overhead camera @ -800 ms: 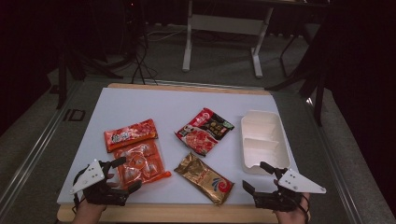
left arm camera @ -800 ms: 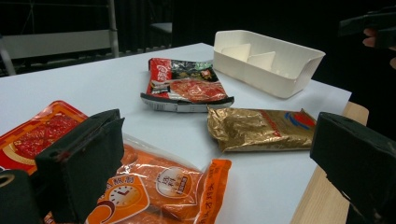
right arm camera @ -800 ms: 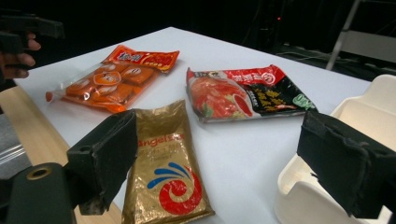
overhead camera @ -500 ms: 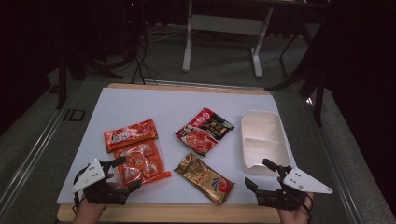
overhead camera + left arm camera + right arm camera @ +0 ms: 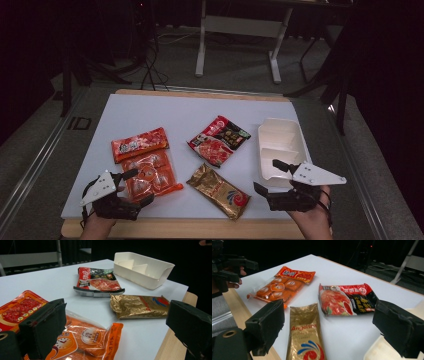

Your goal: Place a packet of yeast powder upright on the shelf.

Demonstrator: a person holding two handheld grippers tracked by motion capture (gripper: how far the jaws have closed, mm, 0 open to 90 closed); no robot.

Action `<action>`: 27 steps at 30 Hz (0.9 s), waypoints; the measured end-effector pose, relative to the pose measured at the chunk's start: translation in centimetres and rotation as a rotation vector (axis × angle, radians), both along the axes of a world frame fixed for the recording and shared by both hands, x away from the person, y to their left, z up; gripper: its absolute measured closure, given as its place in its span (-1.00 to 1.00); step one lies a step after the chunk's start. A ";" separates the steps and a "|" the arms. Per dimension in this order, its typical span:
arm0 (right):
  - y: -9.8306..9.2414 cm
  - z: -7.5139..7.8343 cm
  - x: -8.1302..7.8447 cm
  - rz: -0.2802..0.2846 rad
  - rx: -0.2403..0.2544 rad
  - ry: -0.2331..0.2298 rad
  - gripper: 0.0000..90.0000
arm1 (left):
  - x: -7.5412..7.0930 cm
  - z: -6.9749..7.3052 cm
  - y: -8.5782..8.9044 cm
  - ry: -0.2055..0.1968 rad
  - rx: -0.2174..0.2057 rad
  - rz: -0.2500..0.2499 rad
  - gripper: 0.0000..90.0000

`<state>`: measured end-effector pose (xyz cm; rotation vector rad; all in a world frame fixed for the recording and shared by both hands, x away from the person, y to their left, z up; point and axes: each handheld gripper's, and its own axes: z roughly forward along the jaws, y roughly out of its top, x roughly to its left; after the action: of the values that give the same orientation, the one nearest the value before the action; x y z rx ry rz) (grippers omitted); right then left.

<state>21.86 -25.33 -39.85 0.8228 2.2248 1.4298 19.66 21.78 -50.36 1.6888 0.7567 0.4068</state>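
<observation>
Four snack packets lie on the white table [image 5: 170, 112]: a red packet [image 5: 139, 144], a clear orange packet [image 5: 150, 174] just in front of it, a red-and-black noodle packet [image 5: 219, 140] and a gold packet [image 5: 219, 190]. A white divided tray [image 5: 281, 147] stands at the right. My left gripper [image 5: 139, 187] is open at the front left, its jaws wide over the near end of the orange packet [image 5: 85, 340], holding nothing. Open too, my right gripper [image 5: 266, 176] hovers at the front right between the gold packet [image 5: 305, 337] and the tray's near edge.
The table's wooden front edge [image 5: 200, 227] runs just under both hands. Beyond the far edge is dark floor with a white desk frame [image 5: 240, 30] and cables. The back half of the table is bare white surface.
My right gripper has shifted slightly forward toward the tray's near edge. The left gripper and the packets have stayed put.
</observation>
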 end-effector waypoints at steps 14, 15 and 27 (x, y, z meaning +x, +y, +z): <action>4.9 0.5 3.5 0.106 -0.086 -0.017 -0.58 | 0.1 -0.1 0.1 0.011 -0.008 -0.002 -0.93; 4.9 0.5 3.5 0.106 -0.086 -0.017 -0.58 | 0.1 -0.1 0.1 0.011 -0.008 -0.002 -0.93; 8.7 -2.4 6.8 0.155 -0.113 0.063 -0.33 | 0.2 -0.1 0.1 0.017 -0.007 -0.007 -0.93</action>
<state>28.66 -16.63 -42.28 0.6798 2.4397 1.3469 19.81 21.86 -50.49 1.6900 0.7638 0.3854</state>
